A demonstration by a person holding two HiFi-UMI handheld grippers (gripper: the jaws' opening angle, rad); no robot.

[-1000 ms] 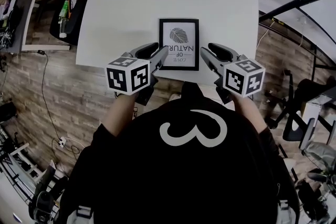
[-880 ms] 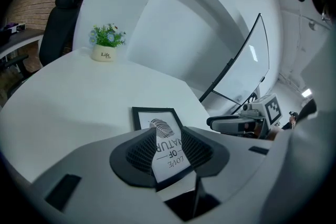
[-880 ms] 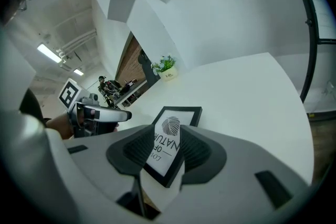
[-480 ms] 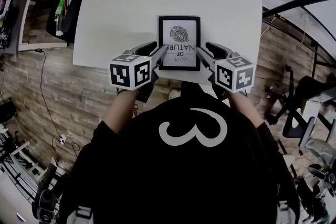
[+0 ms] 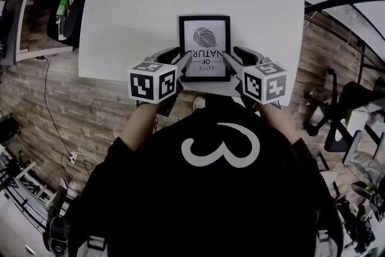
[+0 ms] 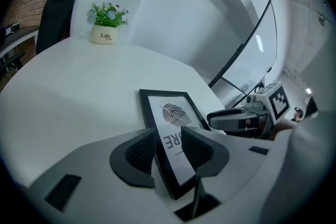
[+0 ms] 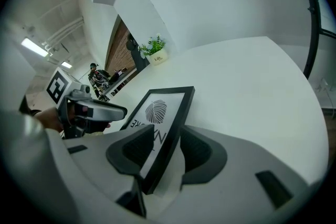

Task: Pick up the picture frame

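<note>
A black picture frame (image 5: 204, 48) with a leaf print lies flat on the white table (image 5: 144, 3), close to the table's near edge. My left gripper (image 5: 179, 61) straddles the frame's left side. In the left gripper view that edge (image 6: 170, 113) runs between the ribbed pads (image 6: 139, 152) with a gap on each side. My right gripper (image 5: 232, 57) straddles the right side in the same way, and its pads (image 7: 195, 149) stand off the frame (image 7: 157, 110). Both grippers are open and their jaws have just been opening. Each one shows in the other's view: right gripper (image 6: 236, 118), left gripper (image 7: 100, 111).
A small potted plant (image 6: 103, 34) stands at the table's far left corner. A dark office chair (image 5: 69, 9) sits beside the table's left side. A black metal stand (image 5: 343, 0) runs along the right. The floor below has a brick pattern.
Both grippers have come down and moved inward. They were beside the frame's near corners and now straddle its left and right edges.
</note>
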